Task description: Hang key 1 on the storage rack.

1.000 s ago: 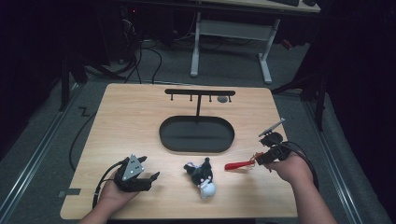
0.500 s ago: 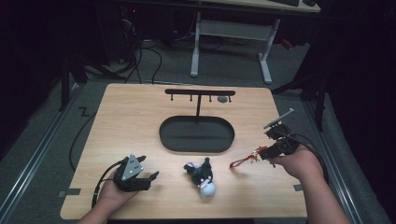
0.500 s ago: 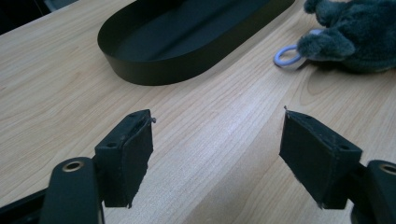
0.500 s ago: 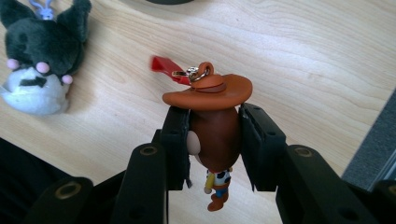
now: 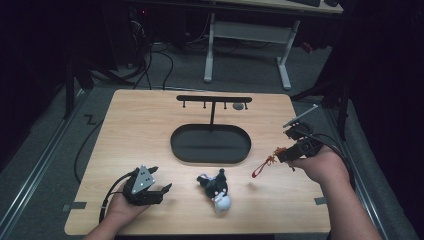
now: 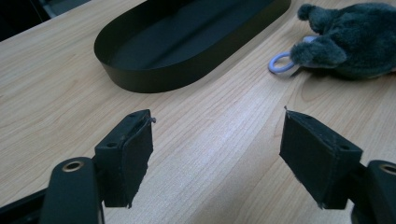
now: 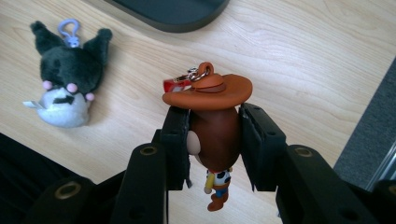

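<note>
I'm keeping the right gripper clamped on the cowboy keychain—carrying it toward the hook rack at eleven o'clock—while the left gripper is idling, jaws wide.

Plush toy before tray, hook stand behind tray
</note>
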Tool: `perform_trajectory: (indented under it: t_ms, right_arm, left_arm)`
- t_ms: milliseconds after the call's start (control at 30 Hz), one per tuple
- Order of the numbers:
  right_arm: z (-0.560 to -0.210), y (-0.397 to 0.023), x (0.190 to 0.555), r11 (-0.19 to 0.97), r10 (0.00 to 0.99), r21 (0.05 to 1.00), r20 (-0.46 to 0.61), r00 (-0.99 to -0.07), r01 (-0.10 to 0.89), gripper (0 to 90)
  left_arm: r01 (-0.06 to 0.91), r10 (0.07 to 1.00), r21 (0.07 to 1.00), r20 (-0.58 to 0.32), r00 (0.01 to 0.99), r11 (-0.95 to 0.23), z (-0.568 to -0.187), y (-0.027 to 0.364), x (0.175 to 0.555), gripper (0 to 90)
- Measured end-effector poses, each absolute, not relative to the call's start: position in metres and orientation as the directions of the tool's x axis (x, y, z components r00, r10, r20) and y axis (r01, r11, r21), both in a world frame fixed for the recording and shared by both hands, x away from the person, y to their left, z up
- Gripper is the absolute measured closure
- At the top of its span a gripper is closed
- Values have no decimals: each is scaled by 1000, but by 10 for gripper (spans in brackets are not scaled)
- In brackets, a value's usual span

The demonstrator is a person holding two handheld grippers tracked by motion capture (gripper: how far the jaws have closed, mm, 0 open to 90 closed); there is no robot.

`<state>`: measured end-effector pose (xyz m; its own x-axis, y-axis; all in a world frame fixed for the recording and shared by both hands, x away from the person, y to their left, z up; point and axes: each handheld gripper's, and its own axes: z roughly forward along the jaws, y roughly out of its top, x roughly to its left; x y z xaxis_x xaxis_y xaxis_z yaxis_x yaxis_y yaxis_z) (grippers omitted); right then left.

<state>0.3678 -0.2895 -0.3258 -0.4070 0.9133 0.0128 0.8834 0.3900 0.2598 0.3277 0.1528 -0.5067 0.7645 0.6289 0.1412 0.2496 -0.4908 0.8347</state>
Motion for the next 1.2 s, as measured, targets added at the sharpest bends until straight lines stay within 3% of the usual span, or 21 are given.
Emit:
perform_trajectory:
  t_ms: [600,1200]
  right_arm:
    - [-326,-272,389,406,906,272,8,-424,872,647]
    - [-316,-252,427,406,905,296,0,-425,865,648]
  left_arm:
    - [274,657,833,134,742,-480,-506,160,329,233]
    - [329,712,835,103,695,-442,-504,172,338,101]
